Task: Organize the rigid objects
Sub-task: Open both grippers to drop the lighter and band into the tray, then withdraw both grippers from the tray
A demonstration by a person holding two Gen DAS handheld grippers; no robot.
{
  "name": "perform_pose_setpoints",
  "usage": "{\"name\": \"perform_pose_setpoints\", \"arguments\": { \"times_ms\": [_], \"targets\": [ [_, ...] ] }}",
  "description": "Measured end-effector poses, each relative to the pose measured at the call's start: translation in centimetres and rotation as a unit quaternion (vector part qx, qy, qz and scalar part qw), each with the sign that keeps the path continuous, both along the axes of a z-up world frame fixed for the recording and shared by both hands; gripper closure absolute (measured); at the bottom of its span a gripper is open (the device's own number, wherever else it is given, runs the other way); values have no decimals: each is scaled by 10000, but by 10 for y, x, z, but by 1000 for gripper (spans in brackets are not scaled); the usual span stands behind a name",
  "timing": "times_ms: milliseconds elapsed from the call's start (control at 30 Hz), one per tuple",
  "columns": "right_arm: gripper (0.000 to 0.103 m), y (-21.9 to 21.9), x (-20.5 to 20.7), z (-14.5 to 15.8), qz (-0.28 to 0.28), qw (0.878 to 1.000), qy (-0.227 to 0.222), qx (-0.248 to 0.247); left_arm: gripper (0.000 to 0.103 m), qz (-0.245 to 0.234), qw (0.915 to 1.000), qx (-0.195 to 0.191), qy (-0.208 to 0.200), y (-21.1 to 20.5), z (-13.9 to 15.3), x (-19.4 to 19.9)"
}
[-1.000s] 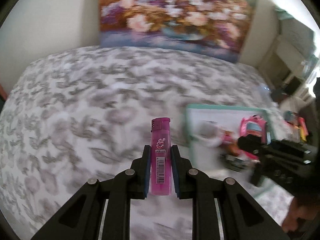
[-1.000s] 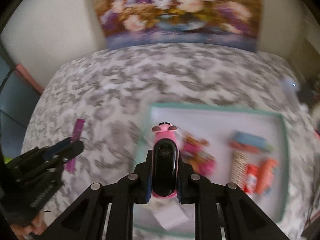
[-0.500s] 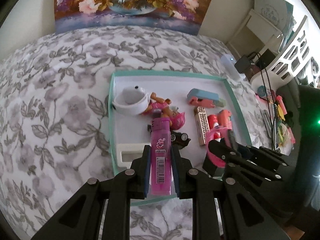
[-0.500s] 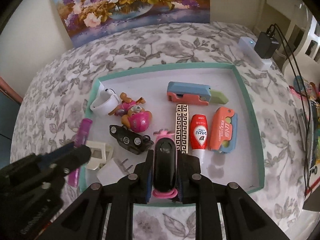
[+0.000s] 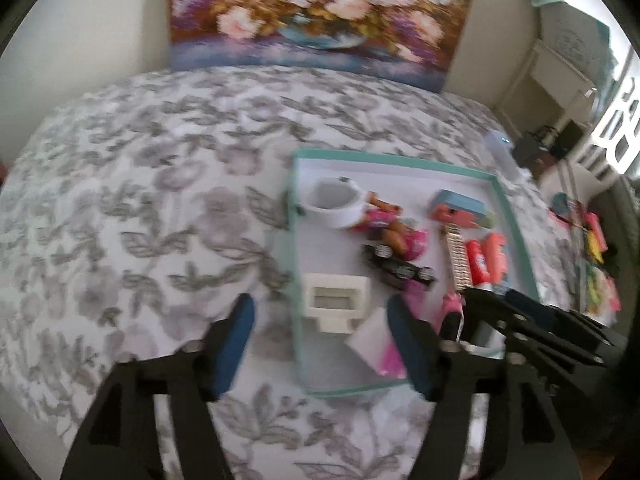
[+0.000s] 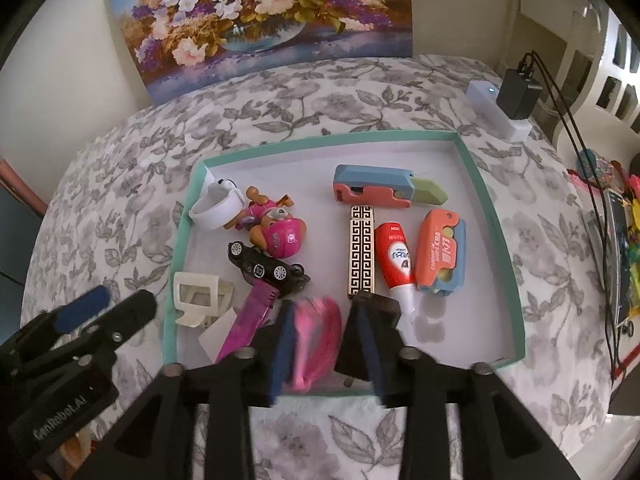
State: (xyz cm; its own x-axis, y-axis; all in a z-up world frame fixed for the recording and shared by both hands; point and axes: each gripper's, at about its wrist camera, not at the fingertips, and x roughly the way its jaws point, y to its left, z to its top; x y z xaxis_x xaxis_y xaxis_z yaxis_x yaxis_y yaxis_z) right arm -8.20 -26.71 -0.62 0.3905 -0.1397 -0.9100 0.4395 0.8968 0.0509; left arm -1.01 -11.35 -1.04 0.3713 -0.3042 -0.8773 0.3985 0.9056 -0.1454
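A teal-rimmed tray [image 6: 500, 240] on the flowered bedspread holds several small things. My left gripper [image 5: 320, 308] hangs over the tray's near left corner with its jaws opening and nothing between them. The purple lighter [image 6: 250, 320] lies in the tray beside the black toy car [image 6: 266, 268]. Over the tray's near edge my right gripper [image 6: 323, 302] has its jaws opening. A blurred pink gadget [image 6: 314, 340] sits loose between the right gripper's pads. In the left wrist view the right gripper [image 5: 480, 304] shows at the right, above the same pink gadget [image 5: 452, 312].
The tray also holds a white ring [image 6: 218, 208], a pink pup figure [image 6: 276, 228], a white plastic frame [image 6: 198, 300], a patterned lighter [image 6: 362, 252], a red tube [image 6: 396, 260] and orange-blue cases [image 6: 440, 256]. A power strip with charger [image 6: 504, 108] lies far right; a flower painting [image 6: 260, 20] leans behind.
Both grippers, shut before, now stand with jaws apart. The purple lighter has left the left jaws and lies in the tray. The pink gadget has come loose in the right jaws.
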Motion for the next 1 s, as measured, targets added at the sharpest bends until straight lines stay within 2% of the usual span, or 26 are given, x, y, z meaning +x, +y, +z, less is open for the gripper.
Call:
{"name": "perform_pose_setpoints", "arguments": {
  "times_ms": [33, 100, 267, 667, 800, 1000],
  "targets": [
    [49, 1, -1, 0, -9, 10000, -19, -6, 28, 87, 9999, 65, -68, 4, 1, 0],
    [48, 2, -3, 1, -16, 10000, -48, -16, 18, 213, 9995, 179, -158, 10, 2, 0],
    [38, 6, -7, 2, -9, 9999, -148, -30, 8, 352, 9974, 492, -393, 20, 3, -3],
    [17, 12, -9, -2, 59, 9997, -206, -85, 8, 571, 9945, 746, -457, 38, 2, -4],
    [5, 11, -9, 0, 41, 9996, -259, -92, 8, 615, 9941, 791, -414, 41, 1, -2],
    [0, 12, -9, 1, 55, 9994, -311, -149, 8, 627, 9942, 830, -280, 43, -3, 1]
  ]
}}
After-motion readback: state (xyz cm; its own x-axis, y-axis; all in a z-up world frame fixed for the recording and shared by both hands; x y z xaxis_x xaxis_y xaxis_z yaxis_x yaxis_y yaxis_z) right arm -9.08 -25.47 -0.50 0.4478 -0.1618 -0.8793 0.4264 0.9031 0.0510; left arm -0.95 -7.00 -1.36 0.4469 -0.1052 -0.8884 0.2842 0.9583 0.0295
